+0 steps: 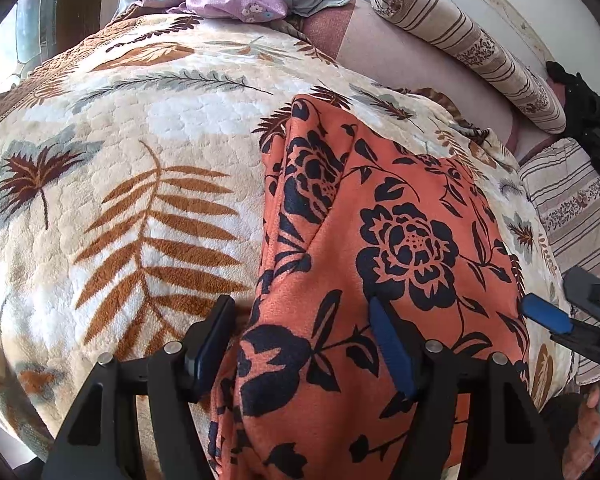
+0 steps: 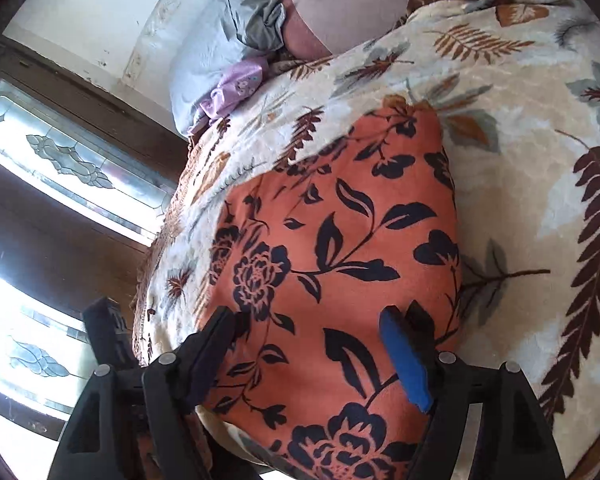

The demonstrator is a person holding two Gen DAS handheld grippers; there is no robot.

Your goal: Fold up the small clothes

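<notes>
**Both claws released over the orange garment**

Orange floral garment (image 1: pixel 380 240) lay partly folded on leaf-print blanket (image 1: pixel 120 160). Left gripper (image 1: pixel 304 340) hovered spread over its near edge, gripping nothing; right gripper (image 2: pixel 312 348) likewise spread, empty, probably positioned for the next fold.

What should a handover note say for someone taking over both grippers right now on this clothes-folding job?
Left gripper: open, hanging low over the near left edge of the orange floral garment, nothing pinched.
Right gripper: open, above the garment's near end, holding nothing.
The garment lies on the leaf-print blanket, looking folded lengthwise into a narrow strip.
A lilac floral piece sits bunched at the far end of the bed, unfolded.
Left to do: probably another fold across the orange garment, then the lilac piece.
</notes>
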